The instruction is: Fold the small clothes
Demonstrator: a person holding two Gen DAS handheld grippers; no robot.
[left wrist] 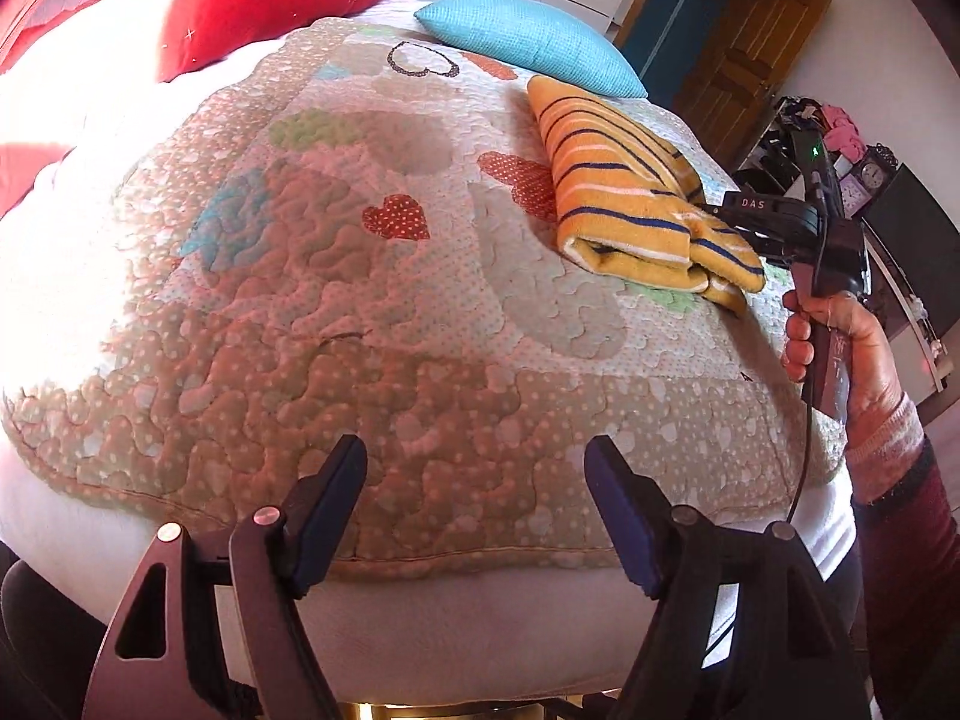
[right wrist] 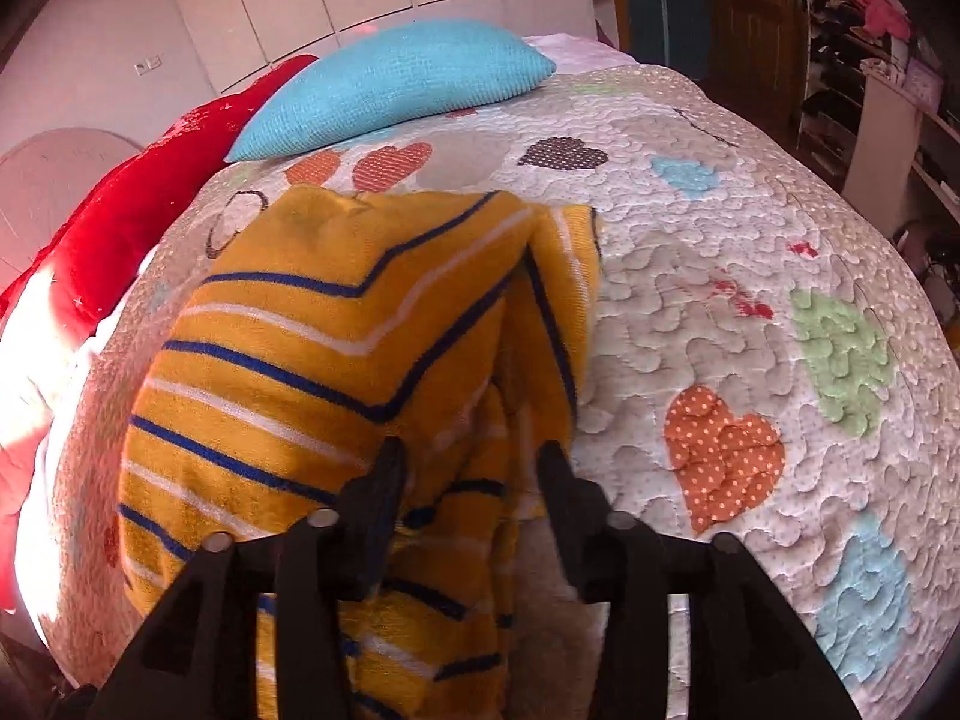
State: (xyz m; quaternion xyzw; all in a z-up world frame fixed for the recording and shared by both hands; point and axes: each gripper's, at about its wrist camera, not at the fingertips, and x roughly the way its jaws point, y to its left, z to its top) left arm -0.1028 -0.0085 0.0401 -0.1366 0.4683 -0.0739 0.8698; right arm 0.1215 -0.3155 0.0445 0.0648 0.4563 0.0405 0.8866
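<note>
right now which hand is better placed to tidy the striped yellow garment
Right. The right gripper sits at the folded yellow striped garment, its fingers apart with cloth between them. The left gripper is open over bare quilt, well away from the garment.

White letters "DAS" stand on the right hand-held gripper (left wrist: 729, 222) (its black body); nothing else is legible.

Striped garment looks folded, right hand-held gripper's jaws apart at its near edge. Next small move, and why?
Probably draw the right hand-held gripper straight back off the striped garment. Its jaws stand apart with loose cloth between them, not pinched, and the garment already lies folded on the quilt. The left hand-held gripper is open over bare quilt, holding nothing.
</note>
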